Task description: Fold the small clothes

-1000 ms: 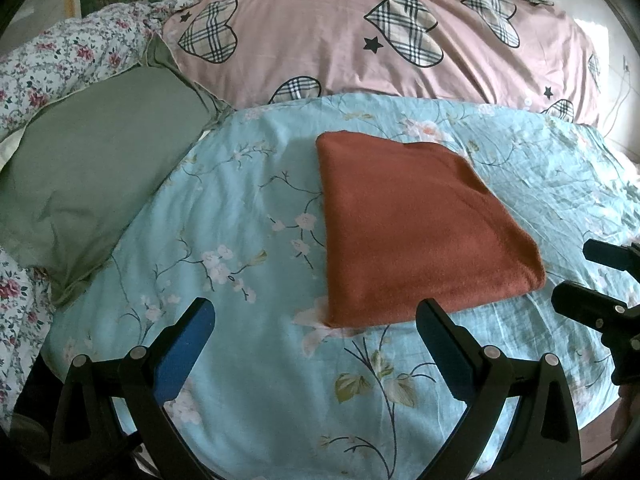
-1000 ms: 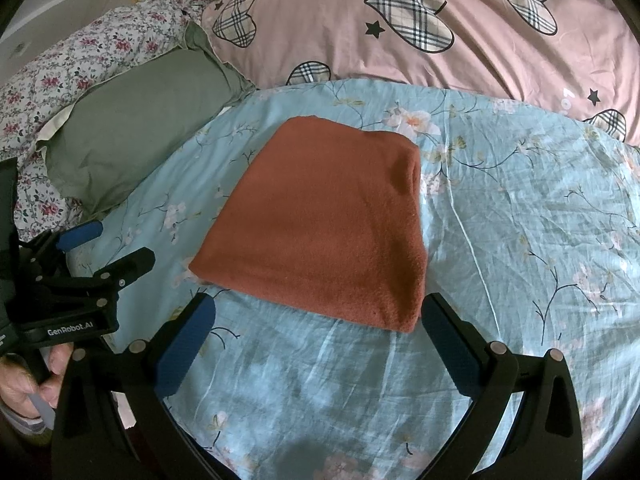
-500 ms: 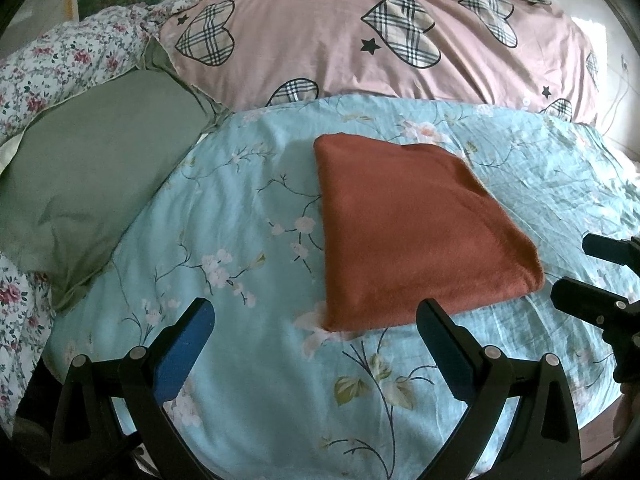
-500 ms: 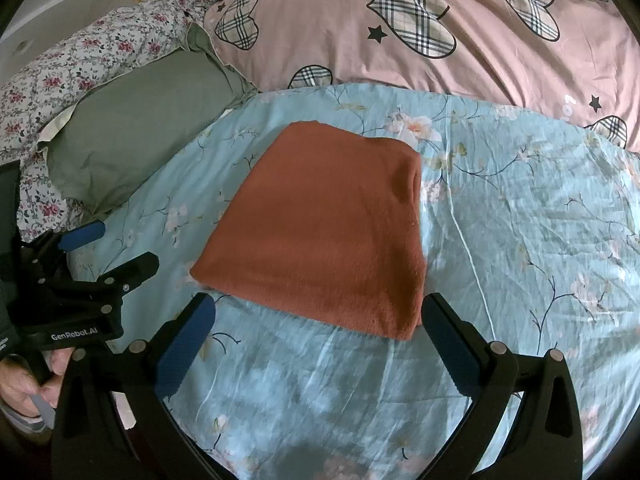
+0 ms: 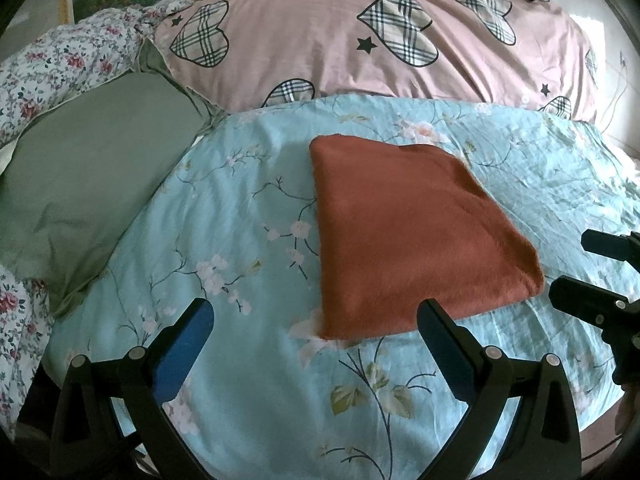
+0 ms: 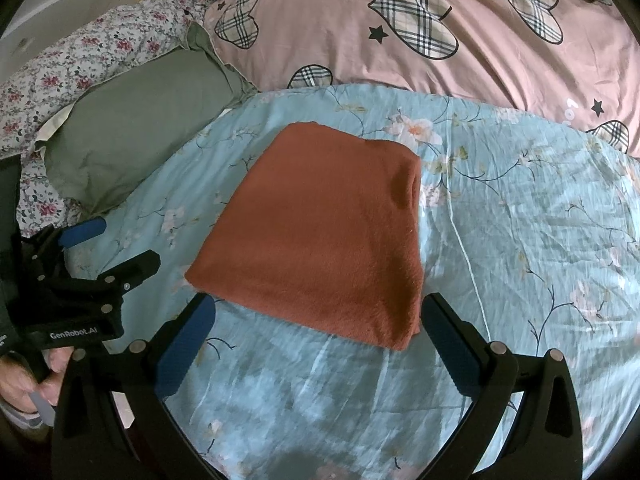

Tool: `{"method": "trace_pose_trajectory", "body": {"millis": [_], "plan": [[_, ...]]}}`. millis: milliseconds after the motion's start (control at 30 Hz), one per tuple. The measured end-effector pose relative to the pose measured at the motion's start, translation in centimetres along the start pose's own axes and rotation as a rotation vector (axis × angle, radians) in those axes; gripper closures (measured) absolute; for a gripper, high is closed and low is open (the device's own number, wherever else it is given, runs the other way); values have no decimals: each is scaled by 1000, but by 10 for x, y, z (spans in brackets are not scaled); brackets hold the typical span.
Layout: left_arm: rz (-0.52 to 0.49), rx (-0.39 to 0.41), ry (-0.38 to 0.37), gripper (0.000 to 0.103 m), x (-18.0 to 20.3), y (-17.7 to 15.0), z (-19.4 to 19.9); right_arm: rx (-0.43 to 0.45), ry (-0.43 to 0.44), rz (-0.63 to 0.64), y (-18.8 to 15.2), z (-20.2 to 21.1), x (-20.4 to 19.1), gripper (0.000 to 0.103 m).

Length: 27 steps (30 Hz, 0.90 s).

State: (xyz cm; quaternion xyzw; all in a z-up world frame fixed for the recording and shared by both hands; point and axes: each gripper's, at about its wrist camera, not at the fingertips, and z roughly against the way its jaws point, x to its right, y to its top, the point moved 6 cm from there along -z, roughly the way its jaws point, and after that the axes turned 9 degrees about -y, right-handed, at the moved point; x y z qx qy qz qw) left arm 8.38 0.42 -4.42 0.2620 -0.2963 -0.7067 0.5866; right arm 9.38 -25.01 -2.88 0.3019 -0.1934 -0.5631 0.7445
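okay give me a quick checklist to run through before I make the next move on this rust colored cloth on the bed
1. Left hand-held gripper open, holding nothing: ok.
2. Right hand-held gripper open, holding nothing: ok.
3. Rust cloth lies flat in a folded rectangle on the blue floral sheet: ok.
4. Nothing resting on the cloth: ok.
5. Cloth apart from the green pillow: ok.
6. Layers underneath lined up: cannot tell.

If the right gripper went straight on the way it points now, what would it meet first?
Most likely the near edge of the folded rust-brown cloth, which lies just beyond the open right gripper on the blue floral sheet. Depth is uncertain.
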Motion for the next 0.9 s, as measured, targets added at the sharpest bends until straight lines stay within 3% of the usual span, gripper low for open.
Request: {"method": "trace_pose_trajectory", "body": {"millis": [300, 900], "plan": [[40, -9, -46, 1, -1, 11, -11, -15, -7, -16, 7, -18, 11, 0], [53, -30, -8, 1, -6, 24, -32, -27, -2, -24, 16, -38, 21, 0]]}}
